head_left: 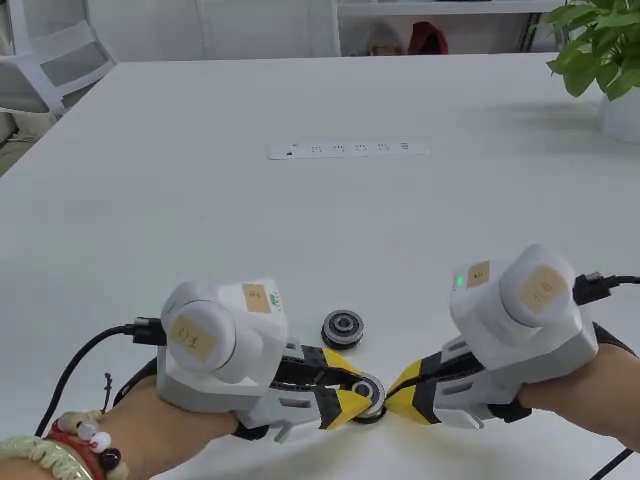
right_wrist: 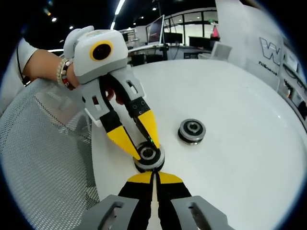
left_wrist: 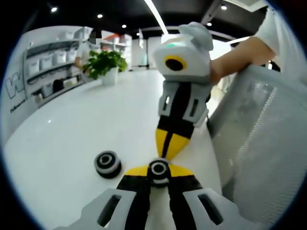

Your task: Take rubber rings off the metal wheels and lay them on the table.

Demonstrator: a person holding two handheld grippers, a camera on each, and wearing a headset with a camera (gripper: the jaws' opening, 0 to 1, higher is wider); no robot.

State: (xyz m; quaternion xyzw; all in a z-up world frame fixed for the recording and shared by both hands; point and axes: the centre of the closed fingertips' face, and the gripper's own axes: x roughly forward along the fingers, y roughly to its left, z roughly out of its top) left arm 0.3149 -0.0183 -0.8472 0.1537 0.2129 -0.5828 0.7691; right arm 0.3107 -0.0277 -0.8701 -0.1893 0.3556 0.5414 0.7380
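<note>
As the left hand-held gripper (head_left: 357,398) clamps the wheel (left_wrist: 159,170) at the counter's (head_left: 300,220) near edge, the right hand-held gripper (head_left: 393,397), clenched, seemingly pinches its rubber ring (right_wrist: 149,166); peeling comes next.

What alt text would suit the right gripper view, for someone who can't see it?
A small metal wheel with a black rubber ring sits at the edge of a white table, clamped by the left gripper reaching in from the upper left, while the right gripper, yellow-tipped jaws closed, touches its near edge. A second such wheel lies apart, farther back.

White table (head_left: 300,230): wheel (head_left: 343,326), power strip (head_left: 348,150) (farther)
</note>
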